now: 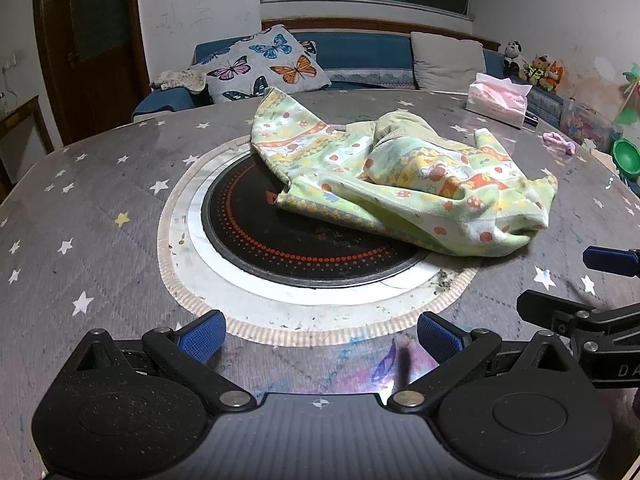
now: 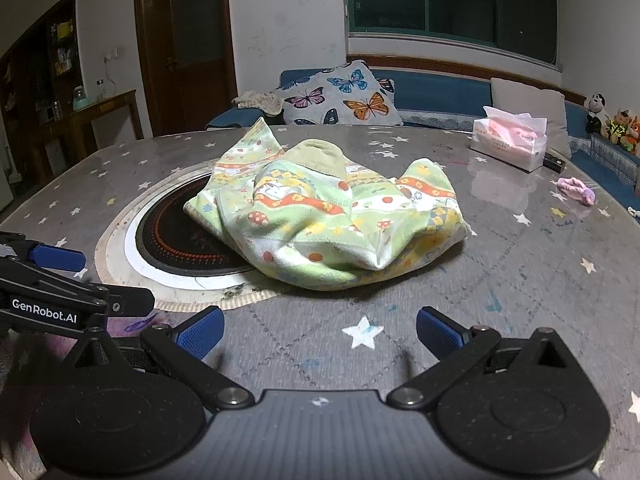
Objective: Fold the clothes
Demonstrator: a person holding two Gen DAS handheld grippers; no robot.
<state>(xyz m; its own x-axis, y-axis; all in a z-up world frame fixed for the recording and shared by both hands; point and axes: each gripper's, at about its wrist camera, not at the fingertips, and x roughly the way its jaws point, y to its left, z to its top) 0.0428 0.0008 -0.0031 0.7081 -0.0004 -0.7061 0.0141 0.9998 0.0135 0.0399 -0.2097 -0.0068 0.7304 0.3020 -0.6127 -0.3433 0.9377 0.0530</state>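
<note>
The left gripper point(image 1: 320, 338) hangs low over the table point(image 1: 100, 240) with its blue-padded fingers spread wide and nothing between them; the right gripper point(image 2: 320, 332) is likewise spread wide and empty. In the left wrist view the right gripper shows at about 4 o'clock, and in the right wrist view the left gripper shows at about 9 o'clock, so the two sit side by side. The garment point(image 1: 404, 180), a pale green child's top printed with mushrooms and orange bands, lies crumpled in a heap ahead of both, toward 12 o'clock and apart from the fingers. Its left part drapes over the black round cooktop point(image 1: 280, 240) set into the star-patterned table. A tissue pack point(image 2: 510, 142) stands at the far edge toward 2 o'clock, and a small pink item point(image 2: 578, 190) lies near it.
</note>
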